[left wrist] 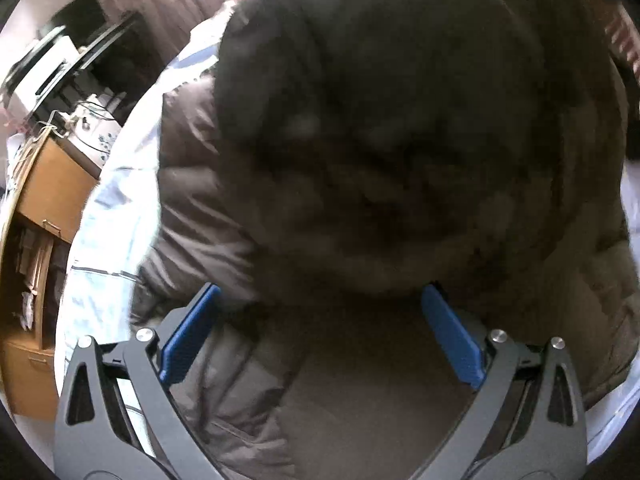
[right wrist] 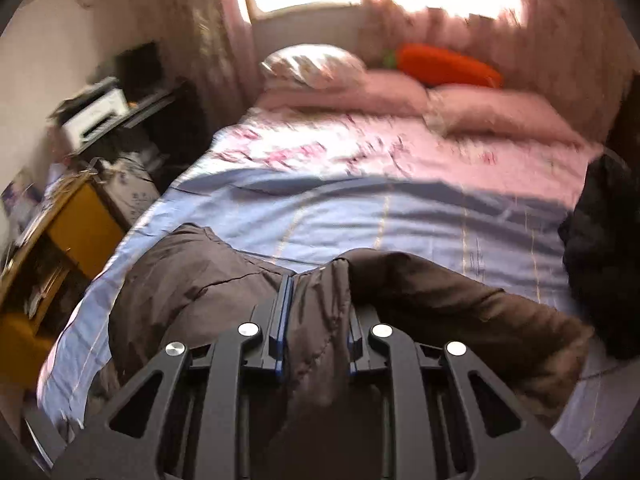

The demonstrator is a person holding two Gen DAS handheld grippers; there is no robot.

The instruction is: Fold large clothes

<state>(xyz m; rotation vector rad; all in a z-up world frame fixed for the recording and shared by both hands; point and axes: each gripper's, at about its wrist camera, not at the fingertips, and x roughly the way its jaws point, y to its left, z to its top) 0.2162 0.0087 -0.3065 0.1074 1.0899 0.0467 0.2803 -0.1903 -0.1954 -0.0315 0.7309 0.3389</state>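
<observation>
A large dark brown puffer jacket [left wrist: 360, 140] lies on the bed and fills most of the left wrist view. My left gripper [left wrist: 320, 292] is open, its blue pads [left wrist: 192, 332] spread wide just above the jacket, holding nothing. In the right wrist view the same jacket [right wrist: 192, 280] lies at the near end of the bed. My right gripper [right wrist: 316, 276] is shut on a thick fold of the jacket and holds it up between the fingers.
The bed has a light blue sheet [right wrist: 360, 208] and a pink floral cover [right wrist: 360, 144], with pillows and an orange carrot plush [right wrist: 448, 64] at the head. A black garment [right wrist: 600, 256] lies at the right. A wooden cabinet [left wrist: 48, 192] and cluttered desk stand left.
</observation>
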